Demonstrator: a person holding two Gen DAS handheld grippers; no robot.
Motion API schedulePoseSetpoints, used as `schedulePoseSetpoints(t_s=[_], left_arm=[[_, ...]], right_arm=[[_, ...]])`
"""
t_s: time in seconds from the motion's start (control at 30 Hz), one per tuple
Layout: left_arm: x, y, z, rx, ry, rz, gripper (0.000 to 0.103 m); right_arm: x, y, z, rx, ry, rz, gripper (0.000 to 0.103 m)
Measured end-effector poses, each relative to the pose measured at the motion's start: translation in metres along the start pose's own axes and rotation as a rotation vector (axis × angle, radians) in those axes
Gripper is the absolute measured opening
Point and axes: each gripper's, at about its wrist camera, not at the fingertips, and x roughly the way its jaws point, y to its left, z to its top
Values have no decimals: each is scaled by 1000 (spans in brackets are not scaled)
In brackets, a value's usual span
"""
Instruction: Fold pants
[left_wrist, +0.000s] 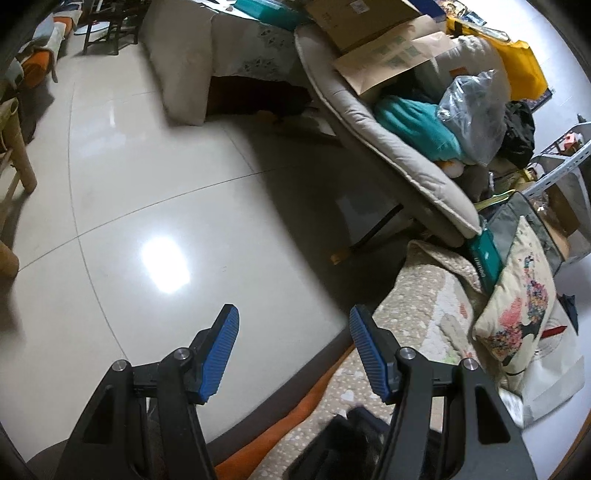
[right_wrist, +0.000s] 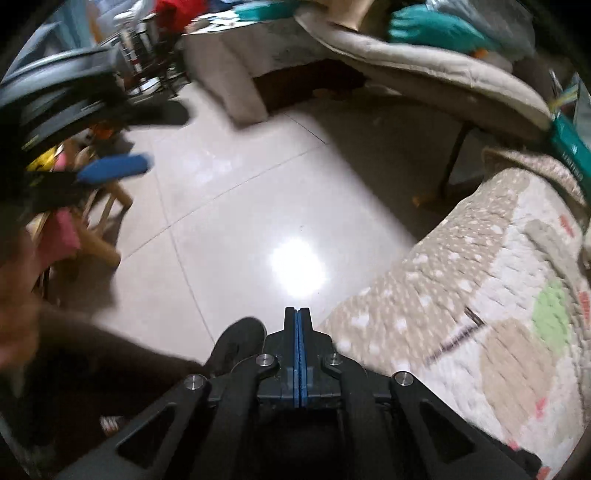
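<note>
No pants show clearly in either view. In the left wrist view my left gripper (left_wrist: 293, 310) is open, its blue pads (left_wrist: 221, 362) wide apart with nothing between them, over the edge of a quilted bed cover (left_wrist: 417, 314). A dark blurred shape (left_wrist: 347, 432) lies low between its arms; I cannot tell what it is. In the right wrist view my right gripper (right_wrist: 298, 314) is shut, pads pressed together with nothing visible between them, above the floor beside the quilted cover (right_wrist: 461, 295). The left gripper's blue pad (right_wrist: 114, 168) appears blurred at the upper left.
A person's dark trouser leg and black shoe (right_wrist: 240, 343) stand on the glossy tiled floor (left_wrist: 166, 184). A padded lounge chair (left_wrist: 388, 140) piled with boxes, bags and a teal cushion stands behind. A printed pillow (left_wrist: 517, 306) lies on the bed. A beige sofa (left_wrist: 181, 62) is farther back, with wooden stool legs (right_wrist: 107, 247) to the left.
</note>
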Motion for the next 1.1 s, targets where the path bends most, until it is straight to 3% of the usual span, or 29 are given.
schedulePoseSetpoints(t_s=[0.07,0.17,0.2,0.23,0.3,0.43,0.6,0.67,0.7,0.73,0.8,0.93,1.1], left_arm=[[3,-2,-3,17,14,7,62],[9,-7,-14,67,61,-2,62],[12,-11,-22,91,89,-13,62],[17,-16,-32,122,129,-33,62],[26,-28,-54,198,215,-76,62],[44,-63,-110,454,342,-93,62],[53,-99,-169,751,379,-79,62],[57,-108,-188,872,371,-26,62],[56,-111,-197,933,352,2,57],[55,-113,-199,953,344,-2,39],[51,-115,-198,947,361,-32,20],[51,-114,-195,918,377,-45,18],[54,-106,-173,789,424,-101,17]], right_arm=[[14,-6,9,32,23,7,1],[-4,-28,9,124,-16,45,8],[-14,-37,6,145,-22,41,23],[-27,-48,1,157,-25,18,44],[-54,-71,-16,169,-52,-60,58],[-98,-115,-61,235,-54,-91,58],[-131,-169,-127,371,-68,-137,58],[-141,-184,-150,414,-79,-131,58],[-144,-188,-158,425,-87,-114,58],[-145,-189,-163,424,-92,-102,58],[-144,-182,-166,391,-103,-83,58],[-119,-149,-155,229,-54,-79,58],[-88,-117,-142,69,-2,-108,58]])
